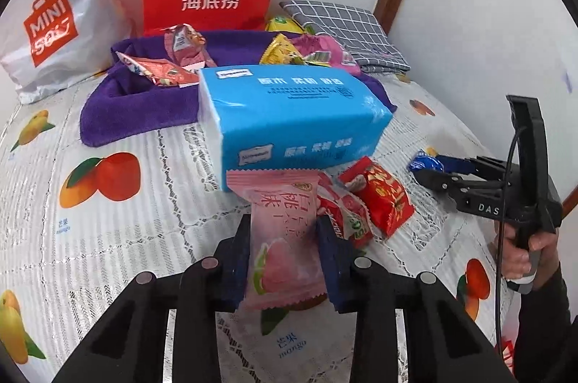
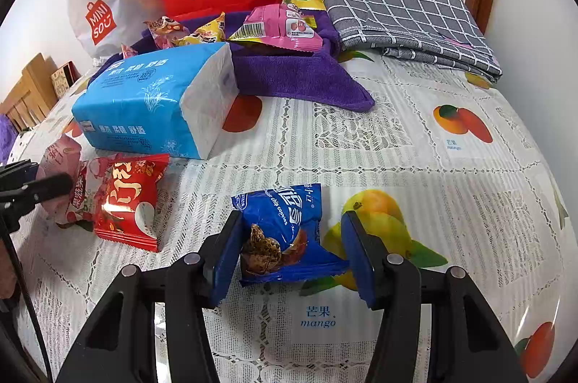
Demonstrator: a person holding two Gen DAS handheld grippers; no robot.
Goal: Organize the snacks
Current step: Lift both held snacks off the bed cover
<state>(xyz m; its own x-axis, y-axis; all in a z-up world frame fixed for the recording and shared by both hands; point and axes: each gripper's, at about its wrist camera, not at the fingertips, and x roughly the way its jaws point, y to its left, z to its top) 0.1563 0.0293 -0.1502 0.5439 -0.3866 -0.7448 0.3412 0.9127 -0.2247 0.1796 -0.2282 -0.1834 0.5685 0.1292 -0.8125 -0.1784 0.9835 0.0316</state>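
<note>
My left tool (image 1: 283, 260) pinches the pink snack packet (image 1: 280, 238) just in front of the blue tissue pack (image 1: 289, 119). My right tool (image 2: 289, 253) sits open around the blue cookie packet (image 2: 281, 231) (left pad touching) on the surface (image 2: 397, 144).

Mango-print tablecloth (image 2: 415, 137) under tissue pack (image 2: 151, 105), purple towel (image 2: 300, 79), checked cloth (image 2: 408, 14), snack packets (image 2: 126, 199).

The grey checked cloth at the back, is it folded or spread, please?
Folded: the checked cloth lies in stacked layers, edges showing along its front.
</note>
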